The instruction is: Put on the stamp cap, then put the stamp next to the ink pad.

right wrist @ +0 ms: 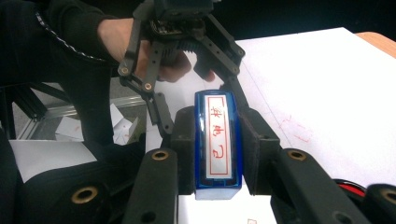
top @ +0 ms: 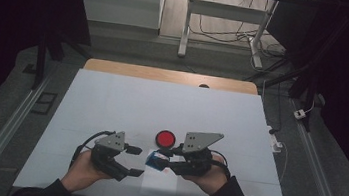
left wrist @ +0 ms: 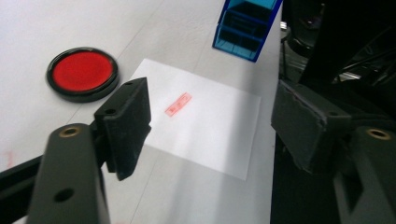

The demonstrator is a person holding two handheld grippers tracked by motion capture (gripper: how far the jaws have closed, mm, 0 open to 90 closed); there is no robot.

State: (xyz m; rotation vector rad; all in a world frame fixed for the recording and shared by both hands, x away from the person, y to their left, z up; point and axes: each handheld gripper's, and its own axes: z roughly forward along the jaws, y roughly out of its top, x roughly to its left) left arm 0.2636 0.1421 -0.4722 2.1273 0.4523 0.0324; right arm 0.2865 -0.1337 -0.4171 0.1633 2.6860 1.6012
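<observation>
My right gripper (right wrist: 214, 154), low centre of its view, clamps the blue rectangular plastic stamp (right wrist: 217, 144) | left gripper (left wrist: 210, 116) wide, empty, over white paper sheet (left wrist: 205, 126) | risk: tilted stamp smears or doubles the red print (left wrist: 178, 104); loose paper may lift.

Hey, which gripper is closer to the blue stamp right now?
Right. The right gripper is clamped on the blue stamp, one jaw on each side. The left gripper sits open beside it, not touching.
</observation>
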